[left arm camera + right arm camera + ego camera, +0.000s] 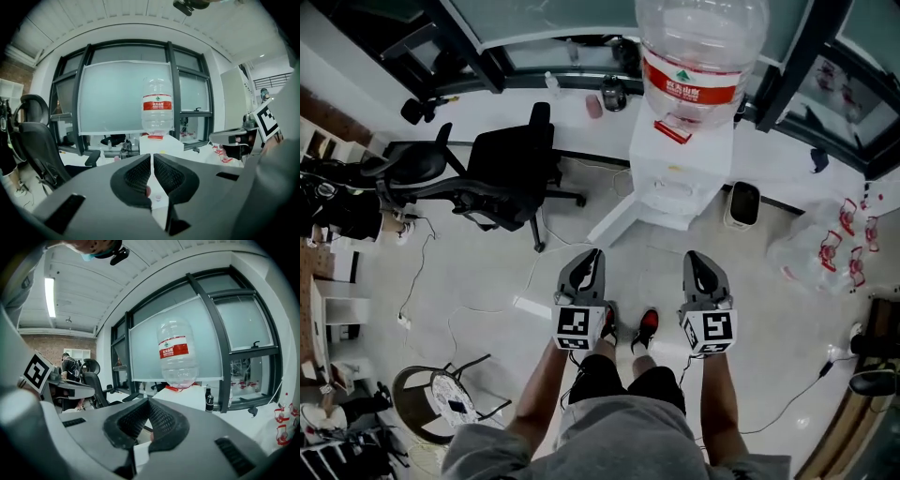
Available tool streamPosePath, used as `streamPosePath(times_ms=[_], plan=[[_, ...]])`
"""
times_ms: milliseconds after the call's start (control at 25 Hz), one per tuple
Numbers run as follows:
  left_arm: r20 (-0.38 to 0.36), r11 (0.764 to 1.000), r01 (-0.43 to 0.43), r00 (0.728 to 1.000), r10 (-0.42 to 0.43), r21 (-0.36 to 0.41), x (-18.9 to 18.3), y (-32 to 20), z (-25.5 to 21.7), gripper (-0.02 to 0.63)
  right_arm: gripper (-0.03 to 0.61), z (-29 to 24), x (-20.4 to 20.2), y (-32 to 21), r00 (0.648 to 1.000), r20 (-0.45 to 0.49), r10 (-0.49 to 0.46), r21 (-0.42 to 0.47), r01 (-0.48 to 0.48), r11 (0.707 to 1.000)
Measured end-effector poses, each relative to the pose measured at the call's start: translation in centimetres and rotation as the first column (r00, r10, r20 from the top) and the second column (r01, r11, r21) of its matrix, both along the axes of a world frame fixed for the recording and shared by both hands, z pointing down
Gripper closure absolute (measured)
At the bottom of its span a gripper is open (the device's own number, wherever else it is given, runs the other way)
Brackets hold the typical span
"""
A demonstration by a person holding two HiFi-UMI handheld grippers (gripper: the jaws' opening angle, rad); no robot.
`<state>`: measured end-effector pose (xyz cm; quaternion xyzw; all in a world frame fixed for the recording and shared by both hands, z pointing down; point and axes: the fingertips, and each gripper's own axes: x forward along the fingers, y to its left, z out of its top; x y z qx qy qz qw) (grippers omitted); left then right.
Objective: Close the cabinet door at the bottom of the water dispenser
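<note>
Both claws are shut w/ nothing btwn the pads. Your left claw (592,255) and right claw (697,258) sit side by side in front of you, pointing fwd at the water dispenser (680,183) and well short of it. In the left gripper view the pads (136,174) meet at the tips, w/ only a thin slit lower down. In the right gripper view the pads (162,418) are likewise closed tip to tip.

Your shoes (645,328) show on the pale floor (487,281) btwn the two claws. Further out, the cabinet door (614,223) stands open at the bottom of the dispenser. It's a white panel swung out toward your left, its free edge nearer your left claw but apart from it. A small white bin (742,203) stands just right of the dispenser base.

On top of the dispenser a clear water bottle (698,56) w/ a red label sits upside down. A black office chair (508,169) is left of the dispenser, and a clear bag (820,248) lies far right. Dark-framed windows (534,19) run behind.
</note>
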<state>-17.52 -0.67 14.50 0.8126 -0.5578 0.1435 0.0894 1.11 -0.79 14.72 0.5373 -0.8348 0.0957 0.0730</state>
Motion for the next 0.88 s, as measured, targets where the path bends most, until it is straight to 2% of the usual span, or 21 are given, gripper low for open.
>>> streamPosePath(times_ms=[440, 880], plan=[[0.008, 0.994, 0.026, 1.0, -0.025, -0.11, -4.4, -5.9, 13.4, 0.574, 0.563, 12.5, -5.1, -6.2, 1.0, 0.006, -0.02, -0.104, 0.02, 0.994], [-0.004, 0.971, -0.001, 1.0, 0.0, -0.238, -9.2, -7.1, 28.7, 0.574, 0.563, 28.1, -10.8, -6.8, 0.997, -0.05, -0.052, -0.231, 0.039, 0.972]])
